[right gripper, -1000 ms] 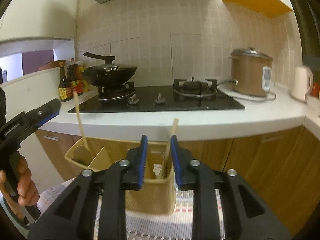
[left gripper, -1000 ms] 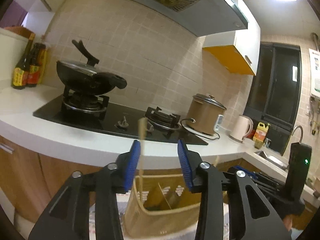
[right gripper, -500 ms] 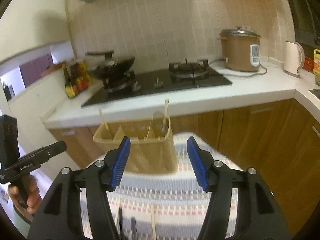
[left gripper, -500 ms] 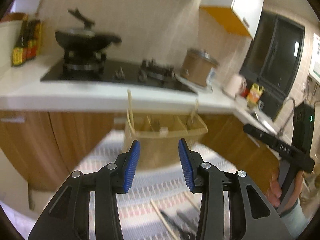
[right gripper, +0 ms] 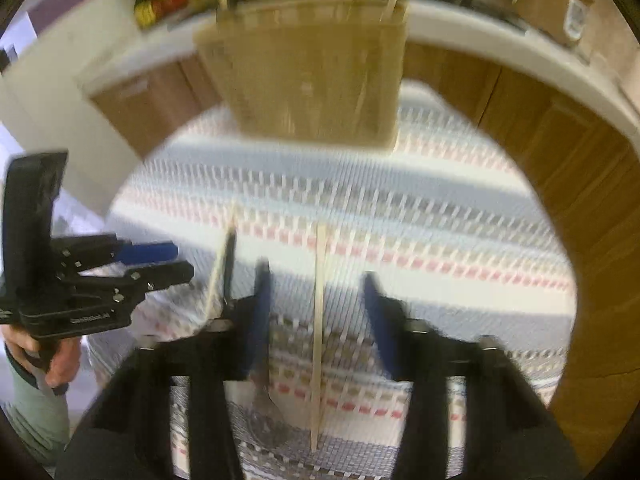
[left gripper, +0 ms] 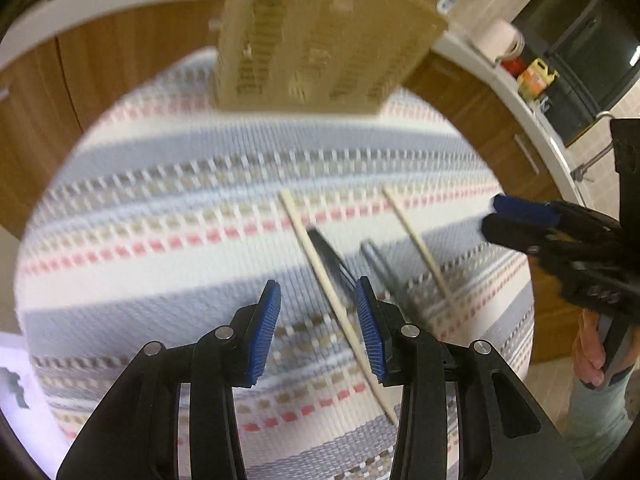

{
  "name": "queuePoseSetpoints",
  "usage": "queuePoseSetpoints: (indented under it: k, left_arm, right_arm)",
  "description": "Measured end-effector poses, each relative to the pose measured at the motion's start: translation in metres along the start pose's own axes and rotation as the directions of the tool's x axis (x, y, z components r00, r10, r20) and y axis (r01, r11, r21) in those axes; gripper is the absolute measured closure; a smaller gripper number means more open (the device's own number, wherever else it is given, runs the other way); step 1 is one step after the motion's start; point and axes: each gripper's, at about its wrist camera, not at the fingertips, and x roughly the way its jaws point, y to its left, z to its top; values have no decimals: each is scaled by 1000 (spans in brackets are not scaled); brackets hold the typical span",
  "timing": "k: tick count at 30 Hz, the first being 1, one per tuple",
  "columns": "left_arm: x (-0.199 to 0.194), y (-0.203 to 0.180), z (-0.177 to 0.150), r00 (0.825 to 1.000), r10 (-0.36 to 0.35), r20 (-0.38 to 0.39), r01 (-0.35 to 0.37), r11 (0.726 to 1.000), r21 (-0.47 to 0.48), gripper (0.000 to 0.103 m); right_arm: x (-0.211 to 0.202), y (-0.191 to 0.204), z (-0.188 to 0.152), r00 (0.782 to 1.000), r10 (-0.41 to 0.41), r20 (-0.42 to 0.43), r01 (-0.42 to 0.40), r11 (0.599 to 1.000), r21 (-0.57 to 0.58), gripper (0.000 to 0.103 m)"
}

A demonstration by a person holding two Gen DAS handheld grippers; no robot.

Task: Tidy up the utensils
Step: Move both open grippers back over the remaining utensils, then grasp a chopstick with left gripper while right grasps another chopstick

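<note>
On the striped cloth [left gripper: 168,208] lie two wooden chopsticks [left gripper: 316,264] [left gripper: 416,240], a black-handled utensil [left gripper: 326,252] and a grey metal one [left gripper: 380,264]. Behind them stands the tan utensil holder [left gripper: 320,40] with sticks in it. My left gripper [left gripper: 318,300] points down, open, above the nearer chopstick and holding nothing. In the right wrist view, my right gripper [right gripper: 316,292] is blurred and its jaws are closing. One chopstick [right gripper: 320,320] lies on the cloth in line between them, not pressed. The holder [right gripper: 312,80] stands beyond.
The round table edge drops off to wooden cabinets [left gripper: 36,92] and a white counter [right gripper: 500,44] with a kettle [left gripper: 502,38]. Each gripper shows in the other's view, left gripper [right gripper: 182,259] and right gripper [left gripper: 520,220], each held by a hand [right gripper: 60,364].
Both grippers have tipped down from facing the stove and counter to facing the cloth. The loose utensils came into view. The right jaws spread wide, then narrowed.
</note>
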Motion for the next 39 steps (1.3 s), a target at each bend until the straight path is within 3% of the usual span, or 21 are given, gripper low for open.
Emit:
queuePoseSetpoints:
  k: [4,8,16,24,29,31,35,39]
  left_arm:
    - [12,-3,-6,1000,7,-12,-7,1000,-9,67]
    - [19,-10,-11,996,92,7,-92,995,24,70]
    - [26,-30,-2,985,174,17,-175,982,75,70]
    - [34,-48,-6,958,283,50,-288,946,147,71]
    - [37,-54,-8,940,337,60,-342,921,184,85]
    - [36,-51,-6,936,346,58,-351,918,184,97]
    - [28,-33,-1,968,250,20,-251,960,126,99]
    - [19,-13,-1,981,195,8,-195,979,53,99]
  right_arm:
    - [25,-3,-8,996,30,-80,-29,999,14,72]
    - [35,-2,-11,994,31,-103,-31,1000,4,72]
    - [59,2,-6,989,17,-145,-17,1000,-2,72]
    - [68,22,-5,987,-71,-142,56,993,-105,72]
    - [74,33,-3,983,-100,-156,79,988,-133,73]
    - [76,36,-2,982,-101,-163,77,986,-145,80]
    - [77,39,-2,981,-79,-180,54,989,-139,98]
    - [76,32,1,982,-61,-178,46,995,-89,99]
